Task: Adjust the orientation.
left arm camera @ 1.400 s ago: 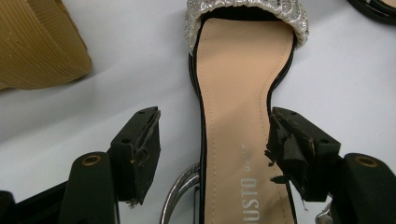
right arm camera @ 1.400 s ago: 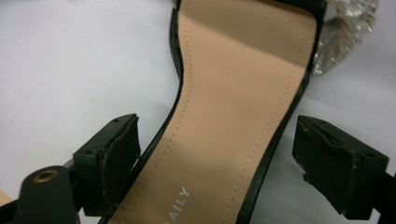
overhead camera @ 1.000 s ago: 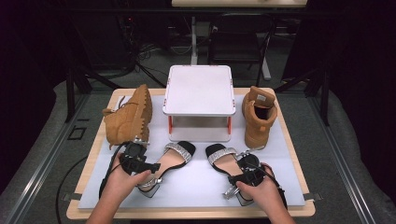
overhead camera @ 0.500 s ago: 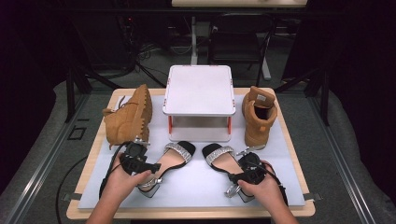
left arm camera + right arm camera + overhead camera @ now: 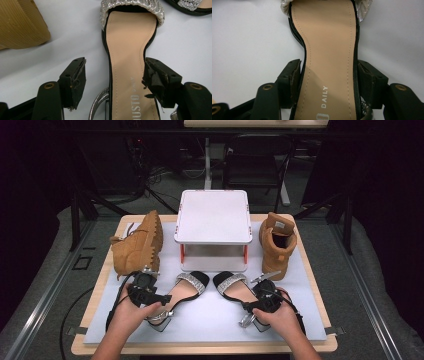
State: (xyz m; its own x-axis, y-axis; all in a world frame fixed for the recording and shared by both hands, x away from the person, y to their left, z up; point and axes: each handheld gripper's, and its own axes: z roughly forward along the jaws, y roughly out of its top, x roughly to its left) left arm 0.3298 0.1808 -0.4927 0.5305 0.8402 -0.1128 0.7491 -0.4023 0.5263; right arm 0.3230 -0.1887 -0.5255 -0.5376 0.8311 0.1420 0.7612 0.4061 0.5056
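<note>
Right gripper view: fingers (image 5: 329,75) clamped across sandal (image 5: 329,50) waist (left fingers (image 5: 115,77) open, straddling other sandal (image 5: 130,50)); could twist loose if lifted.

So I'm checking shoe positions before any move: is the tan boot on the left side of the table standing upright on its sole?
No, in the high view the left tan boot lies tipped on its side, its ridged sole facing the white stand.
</note>
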